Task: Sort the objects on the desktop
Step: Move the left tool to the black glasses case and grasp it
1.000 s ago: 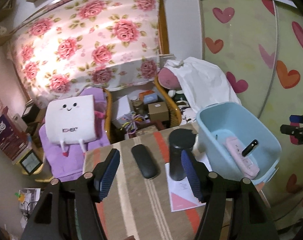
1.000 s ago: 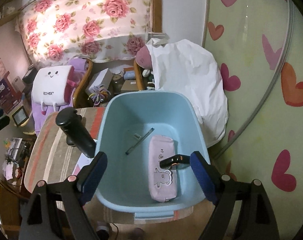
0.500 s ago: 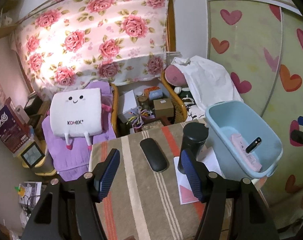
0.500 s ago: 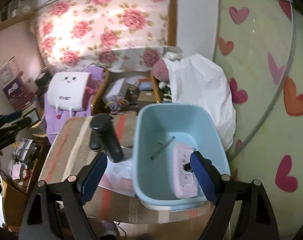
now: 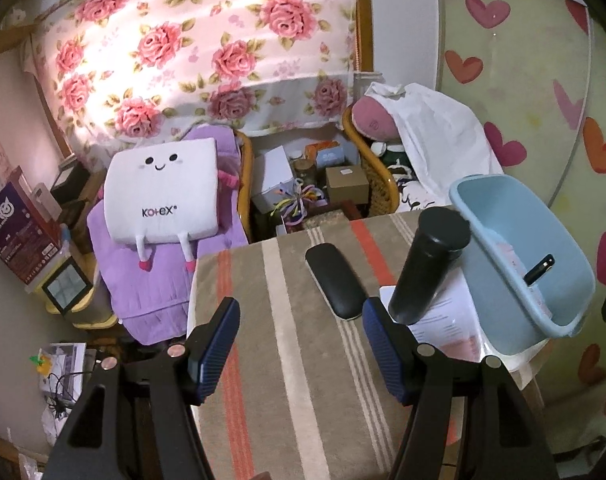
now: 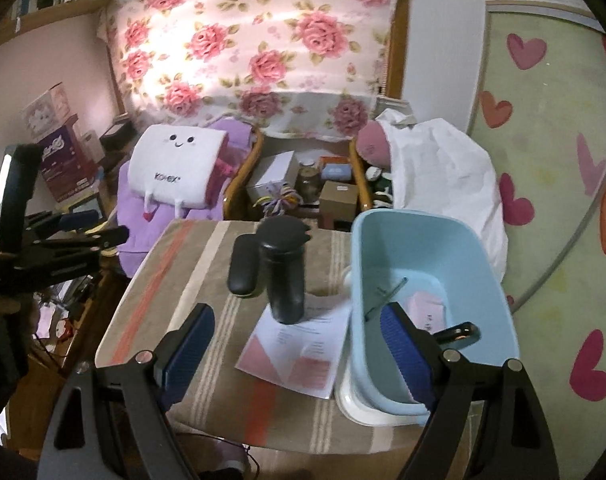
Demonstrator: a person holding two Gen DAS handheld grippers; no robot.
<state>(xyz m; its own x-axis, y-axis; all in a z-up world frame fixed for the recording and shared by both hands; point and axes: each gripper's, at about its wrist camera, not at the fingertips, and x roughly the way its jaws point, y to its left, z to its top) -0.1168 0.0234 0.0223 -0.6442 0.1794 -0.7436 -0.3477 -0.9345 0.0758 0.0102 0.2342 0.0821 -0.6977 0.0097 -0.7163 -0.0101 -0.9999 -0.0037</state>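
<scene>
A black bottle [image 5: 427,266] [image 6: 284,268] stands upright on a printed paper sheet [image 6: 299,352] on the striped table [image 5: 287,360]. A black glasses case [image 5: 335,282] [image 6: 243,266] lies left of it. A light blue basin [image 5: 527,256] [image 6: 427,280] at the table's right holds a pink pouch [image 6: 427,308] and a small dark device [image 5: 539,269] [image 6: 457,332]. My left gripper [image 5: 301,350] is open and empty, above the table short of the case. My right gripper [image 6: 299,346] is open and empty, pulled back over the paper.
A white Kotex cushion [image 5: 161,192] sits on a purple-covered chair [image 5: 159,280] beyond the table. Boxes and clutter [image 5: 303,184] lie between wicker chairs. A white cloth [image 5: 435,136] drapes the right chair. A heart-patterned door [image 5: 535,92] is at the right.
Both grippers have pulled back and risen from the table. The right gripper has moved left from over the basin to over the paper. The small dark device stays in the basin.
</scene>
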